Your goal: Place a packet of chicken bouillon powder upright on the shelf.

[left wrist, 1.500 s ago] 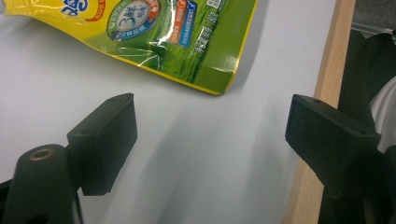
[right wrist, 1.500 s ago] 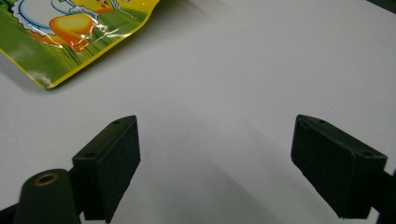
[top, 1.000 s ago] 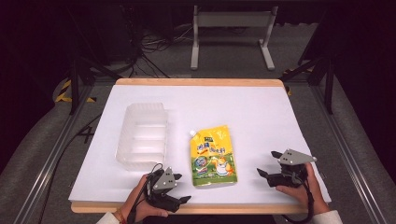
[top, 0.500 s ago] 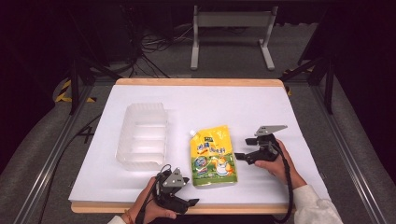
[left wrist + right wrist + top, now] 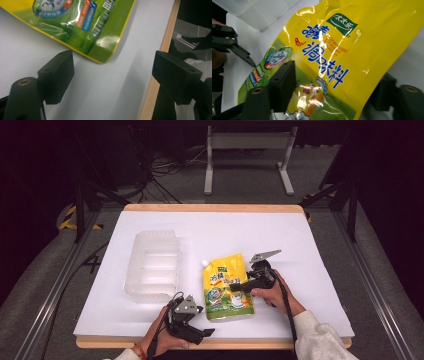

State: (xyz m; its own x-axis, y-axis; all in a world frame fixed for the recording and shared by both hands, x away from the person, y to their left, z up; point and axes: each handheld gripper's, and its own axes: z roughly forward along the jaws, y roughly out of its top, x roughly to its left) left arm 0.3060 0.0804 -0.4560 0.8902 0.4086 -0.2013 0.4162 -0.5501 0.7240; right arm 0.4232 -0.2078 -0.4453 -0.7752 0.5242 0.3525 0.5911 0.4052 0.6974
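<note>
Yellow pouch [image 5: 352,57]: "Granulated Chicken Bouillon"; green badge "太太乐"

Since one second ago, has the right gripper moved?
Yes. The right gripper went left and away from the table's near edge, onto the yellow pouch.

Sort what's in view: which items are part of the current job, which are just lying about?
In the job:
- yellow seasoning pouch, lying flat on the table
- right gripper, jaws astride the pouch's right edge
- left gripper, open, near the pouch's lower corner

Lying about:
- clear plastic tray, untouched
- metal stand on the floor behind the table
</note>
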